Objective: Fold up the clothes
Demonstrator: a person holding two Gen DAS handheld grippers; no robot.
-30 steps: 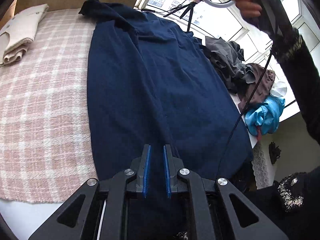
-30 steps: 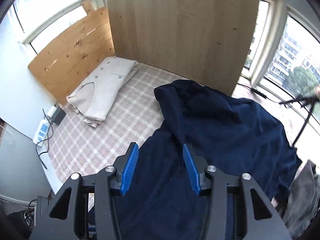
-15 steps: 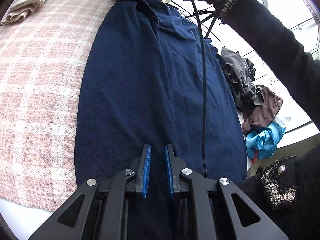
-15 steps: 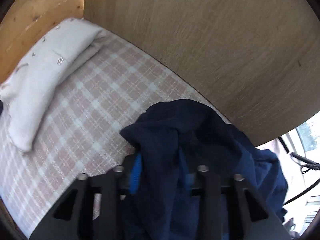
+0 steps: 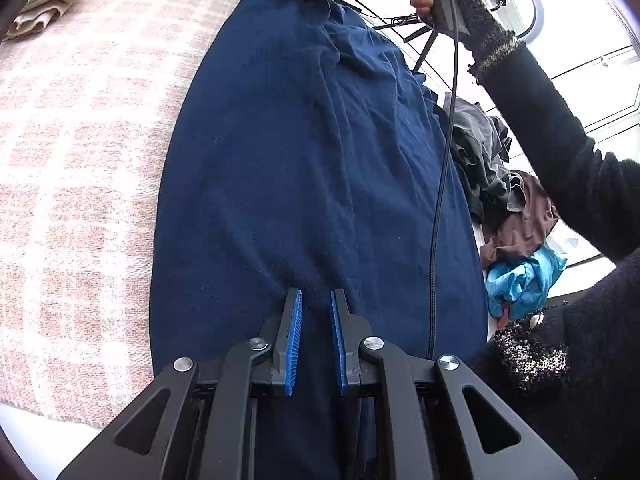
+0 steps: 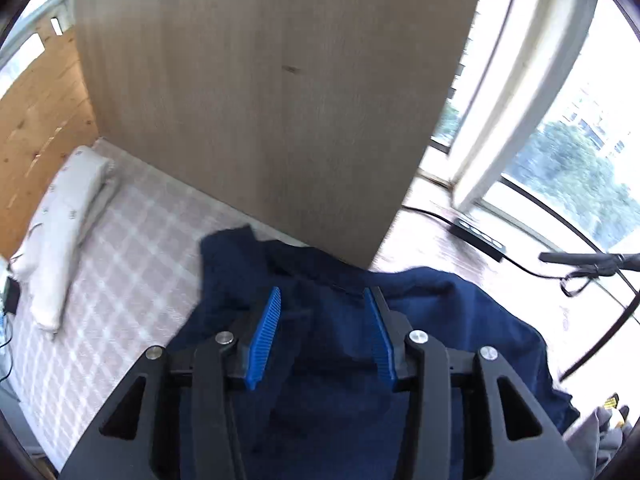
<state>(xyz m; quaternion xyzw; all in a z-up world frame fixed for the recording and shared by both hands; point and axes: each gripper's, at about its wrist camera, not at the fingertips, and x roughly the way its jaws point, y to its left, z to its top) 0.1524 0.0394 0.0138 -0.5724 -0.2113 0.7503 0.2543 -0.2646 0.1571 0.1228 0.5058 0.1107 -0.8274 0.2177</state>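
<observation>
Left gripper (image 5: pixel 316 312) clamped on the navy garment (image 5: pixel 304 152) — right gripper (image 6: pixel 324 300) opening, cloth loose between.

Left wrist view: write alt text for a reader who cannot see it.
A long navy garment lies spread along a pink checked blanket, its near end between the narrowly parted pads of the left gripper. Unfolded clothes are heaped to its right.

Matt navy cloth garment (image 5: pixel 304 152) lies on rough woven pink-checked blanket (image 5: pixel 80 168).
</observation>
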